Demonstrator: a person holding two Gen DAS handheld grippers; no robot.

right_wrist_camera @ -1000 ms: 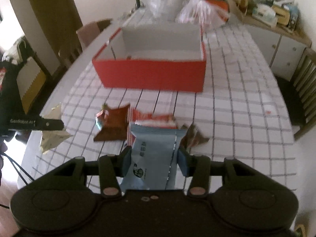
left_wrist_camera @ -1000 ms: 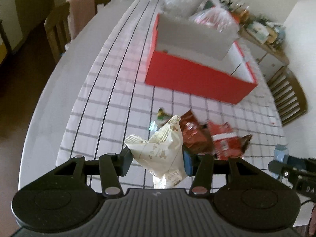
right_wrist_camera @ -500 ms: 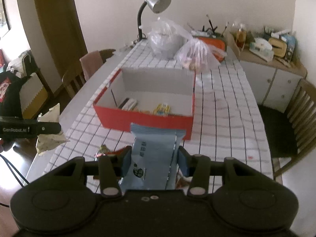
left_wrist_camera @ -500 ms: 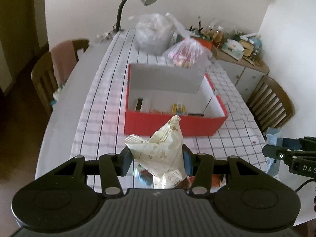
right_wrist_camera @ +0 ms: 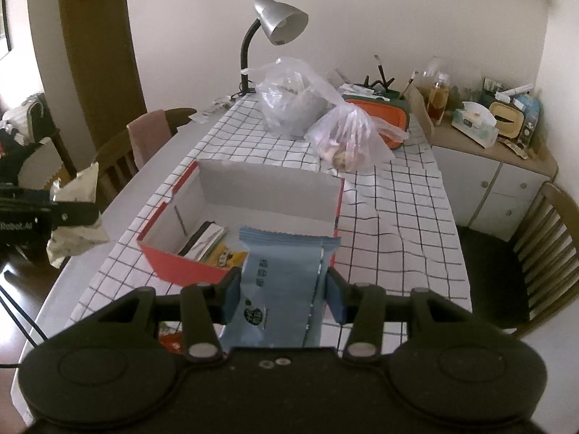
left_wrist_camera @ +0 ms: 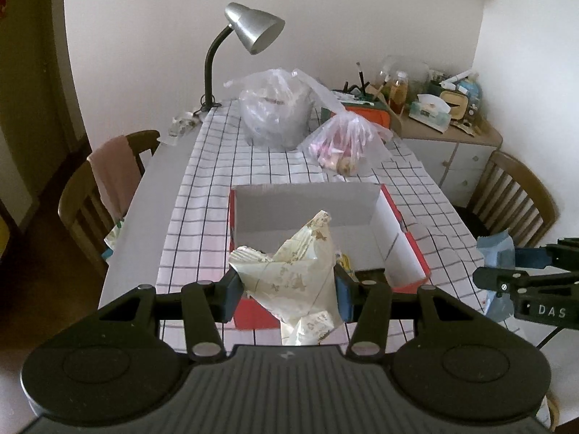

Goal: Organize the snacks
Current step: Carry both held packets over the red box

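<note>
Cream packet (left_wrist_camera: 289, 278) clamped in left gripper (left_wrist_camera: 287, 289) | blue packet (right_wrist_camera: 282, 289) clamped in right gripper (right_wrist_camera: 282, 291)

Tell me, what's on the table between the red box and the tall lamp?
In both wrist views, two clear plastic bags sit on the checked cloth between the red box and the lamp.

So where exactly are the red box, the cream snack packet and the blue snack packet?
red box (right_wrist_camera: 181, 266): right wrist view, on its red front wall.
cream snack packet (left_wrist_camera: 289, 275): left wrist view, on its crumpled middle.
blue snack packet (right_wrist_camera: 280, 285): right wrist view, on its printed face.
</note>
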